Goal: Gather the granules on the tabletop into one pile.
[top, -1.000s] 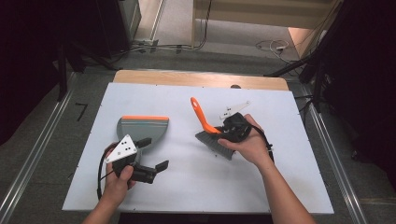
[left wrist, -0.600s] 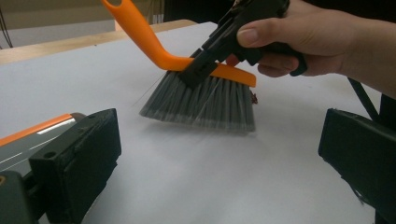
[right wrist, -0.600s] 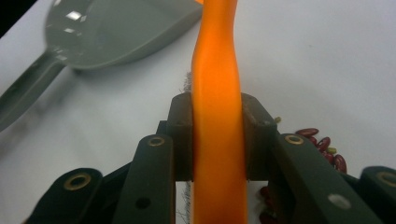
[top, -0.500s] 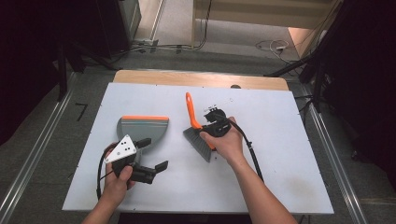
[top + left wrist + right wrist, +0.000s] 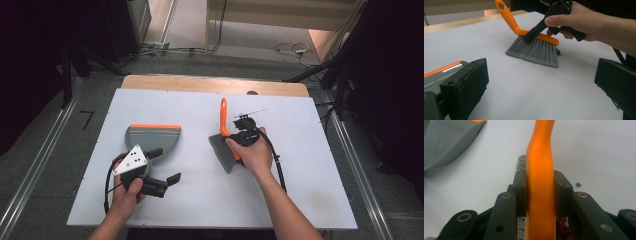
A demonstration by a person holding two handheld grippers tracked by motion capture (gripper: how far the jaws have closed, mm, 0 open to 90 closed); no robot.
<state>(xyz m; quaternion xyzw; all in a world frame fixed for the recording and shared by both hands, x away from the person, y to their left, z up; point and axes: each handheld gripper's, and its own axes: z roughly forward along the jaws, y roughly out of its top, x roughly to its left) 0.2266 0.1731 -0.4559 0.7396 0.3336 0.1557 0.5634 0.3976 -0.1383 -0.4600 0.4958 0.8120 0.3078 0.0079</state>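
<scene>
A hand brush with an orange handle (image 5: pixel 223 114) and grey bristles (image 5: pixel 222 151) rests bristles-down on the white table (image 5: pixel 300 150). My right gripper (image 5: pixel 230 142) is shut on the brush's orange back, which fills the gap between the jaws of the right gripper (image 5: pixel 540 192). A grey dustpan (image 5: pixel 152 138) with an orange edge lies left of it, flat on the table. My left gripper (image 5: pixel 165 166) is held just in front of the dustpan, open and holding nothing. The left gripper (image 5: pixel 541 82) points at the bristles (image 5: pixel 534 51). Reddish crumbs (image 5: pixel 562 225) lie by the bristles.
A small crumb (image 5: pixel 578 184) lies on the white table to the right of the brush. The table's far edge is a bare wooden strip (image 5: pixel 210 84). Cables (image 5: pixel 292 50) run over the floor behind the table.
My right gripper swept the brush left, then brought it back a little to the right. The left gripper and the dustpan have stayed where they were.
</scene>
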